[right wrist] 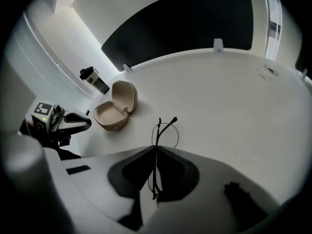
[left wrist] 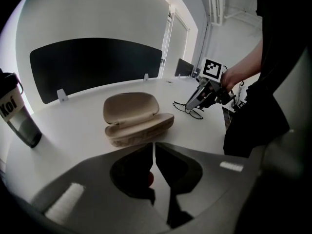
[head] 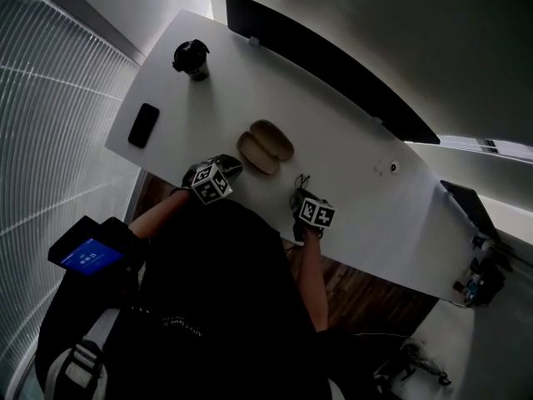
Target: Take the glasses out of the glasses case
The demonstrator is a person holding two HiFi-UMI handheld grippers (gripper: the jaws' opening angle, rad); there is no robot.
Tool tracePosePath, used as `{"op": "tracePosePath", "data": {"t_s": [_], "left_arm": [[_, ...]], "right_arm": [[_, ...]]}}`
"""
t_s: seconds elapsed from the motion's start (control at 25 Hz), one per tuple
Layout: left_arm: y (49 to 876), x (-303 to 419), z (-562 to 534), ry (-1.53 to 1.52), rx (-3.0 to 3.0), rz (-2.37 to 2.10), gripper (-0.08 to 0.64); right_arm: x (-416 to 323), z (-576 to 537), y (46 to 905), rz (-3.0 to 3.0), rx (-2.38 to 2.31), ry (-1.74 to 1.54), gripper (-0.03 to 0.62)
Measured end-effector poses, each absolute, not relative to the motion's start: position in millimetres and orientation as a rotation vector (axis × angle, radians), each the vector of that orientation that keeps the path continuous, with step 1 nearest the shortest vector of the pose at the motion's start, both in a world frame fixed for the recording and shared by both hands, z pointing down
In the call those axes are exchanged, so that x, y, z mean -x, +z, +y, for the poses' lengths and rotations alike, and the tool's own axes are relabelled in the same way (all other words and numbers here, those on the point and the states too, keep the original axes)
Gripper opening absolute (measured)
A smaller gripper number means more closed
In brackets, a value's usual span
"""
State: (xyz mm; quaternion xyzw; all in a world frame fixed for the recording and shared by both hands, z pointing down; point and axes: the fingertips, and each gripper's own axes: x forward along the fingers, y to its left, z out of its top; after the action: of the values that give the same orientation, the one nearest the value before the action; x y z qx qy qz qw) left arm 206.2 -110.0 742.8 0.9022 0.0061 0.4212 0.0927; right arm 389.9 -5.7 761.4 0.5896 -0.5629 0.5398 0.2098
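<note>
Grips the thin black wire-framed glasses edge-on between the pads of the right tool, jaws pressed nearly together on the frame, with one round lens and a temple tip poking out just past the tips. Clear of the case, then, and low over the white desk (touching it or a shade above: cannot tell from any view). Leaves the beige oval hard-shell glasses case beyond that tool and off to its left, well apart, lid hinged up and shell bare inside as far as visible.

Reads as the tail end of the job: removal done, setting-down in hand. Next, most likely: lower until the frame rests flat, ease the jaws apart, then back straight off so as not to snag or drag so light a wire frame.

Points the right tool steeply down, forearm reaching out from the body over the near desk edge. Holds the left tool angled down too, jaws closed to a hairline slit with nothing between them, squarely facing the open case and short of it, not touching. Farther out, to the left tool's left: a black lidded travel mug and a flat black phone. Beyond both tools, across the desk's far side, a long dark partition panel.
</note>
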Motion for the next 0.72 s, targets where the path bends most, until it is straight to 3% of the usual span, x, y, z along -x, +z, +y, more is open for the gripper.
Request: {"op": "tracePosePath", "data": {"t_s": [0.36,0.72], "left_arm": [[721.7,-211.5,-118.4,1.157,-2.712,-0.046,0.026],[614.1,-227.0,-161.1,0.708,-2.857,-0.222,0.026]], "right_arm": [[-397.2,-17.9,727.8,-1.622,-1.704,1.313,0.017],[-364.1,-104.8,566.4,-2.059,-1.974,0.714,0.017]]}}
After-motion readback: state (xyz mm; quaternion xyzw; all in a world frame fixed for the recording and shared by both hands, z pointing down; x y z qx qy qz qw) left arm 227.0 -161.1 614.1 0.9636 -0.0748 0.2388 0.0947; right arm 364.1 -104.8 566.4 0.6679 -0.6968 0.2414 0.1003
